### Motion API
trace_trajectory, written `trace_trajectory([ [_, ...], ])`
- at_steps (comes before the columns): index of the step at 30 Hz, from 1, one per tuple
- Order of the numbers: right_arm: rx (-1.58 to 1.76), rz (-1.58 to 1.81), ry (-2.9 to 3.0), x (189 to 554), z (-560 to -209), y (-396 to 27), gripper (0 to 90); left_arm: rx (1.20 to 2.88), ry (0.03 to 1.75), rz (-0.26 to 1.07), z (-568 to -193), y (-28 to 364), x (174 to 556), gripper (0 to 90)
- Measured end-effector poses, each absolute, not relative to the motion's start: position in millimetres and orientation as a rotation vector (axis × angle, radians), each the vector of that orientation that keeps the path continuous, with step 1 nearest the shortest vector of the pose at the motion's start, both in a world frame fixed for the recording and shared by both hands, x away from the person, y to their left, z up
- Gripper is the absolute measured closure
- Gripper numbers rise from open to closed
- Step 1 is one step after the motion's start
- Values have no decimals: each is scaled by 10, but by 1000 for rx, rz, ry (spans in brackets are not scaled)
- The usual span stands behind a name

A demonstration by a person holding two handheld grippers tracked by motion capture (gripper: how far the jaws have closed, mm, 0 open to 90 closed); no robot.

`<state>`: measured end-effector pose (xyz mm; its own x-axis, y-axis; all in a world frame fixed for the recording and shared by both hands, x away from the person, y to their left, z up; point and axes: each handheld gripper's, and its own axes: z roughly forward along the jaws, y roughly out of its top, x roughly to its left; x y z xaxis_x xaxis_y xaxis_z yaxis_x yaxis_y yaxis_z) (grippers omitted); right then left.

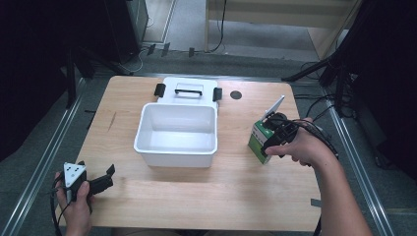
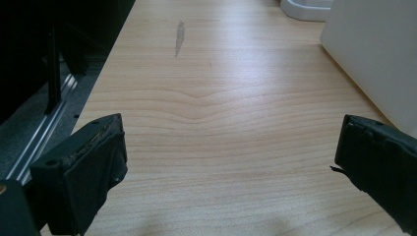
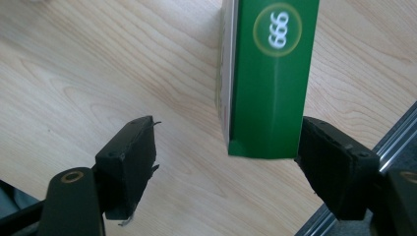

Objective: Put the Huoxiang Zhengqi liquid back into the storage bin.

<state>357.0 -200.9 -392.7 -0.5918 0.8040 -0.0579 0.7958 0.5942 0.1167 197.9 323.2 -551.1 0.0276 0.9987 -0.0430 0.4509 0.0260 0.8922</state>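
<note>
Right of the white bin (image 1: pixel 176 147), the right claw (image 3: pixel 226 162) gapes around a green box (image 3: pixel 270 83); the left claw (image 2: pixel 228 162) gapes empty.

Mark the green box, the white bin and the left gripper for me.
green box (image 3: pixel 270 98), right gripper view, green side panel.
white bin (image 1: pixel 177 149), high view, front wall.
left gripper (image 1: pixel 98 178), high view, between the open jaws.

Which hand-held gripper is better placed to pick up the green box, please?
The right hand-held gripper: its open jaws already straddle the green box. The left hand-held gripper sits open at the table's near-left corner, beyond the white bin.
</note>
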Motion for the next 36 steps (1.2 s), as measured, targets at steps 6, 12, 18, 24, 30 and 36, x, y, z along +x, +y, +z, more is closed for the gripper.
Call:
trace_trajectory([
  [6,1402,105,2693,3673,-3934,-1981,279,1530,1531,895,-5512,3233,1980,1],
  [12,1438,116,2693,3780,-3942,-1972,334,1530,1531,893,-5512,3235,1980,1],
  [18,1465,135,2692,3860,-3932,-1931,386,1530,1531,893,-5512,3234,1981,1],
  [24,1472,140,2709,3919,-3945,-1888,431,1531,1531,892,-5511,3237,1981,1],
  [30,1491,154,2715,3964,-3957,-1875,472,1534,1532,889,-5511,3239,1982,1],
  [36,1537,140,2686,4010,-3974,-1879,510,1534,1533,888,-5511,3238,1983,1],
])
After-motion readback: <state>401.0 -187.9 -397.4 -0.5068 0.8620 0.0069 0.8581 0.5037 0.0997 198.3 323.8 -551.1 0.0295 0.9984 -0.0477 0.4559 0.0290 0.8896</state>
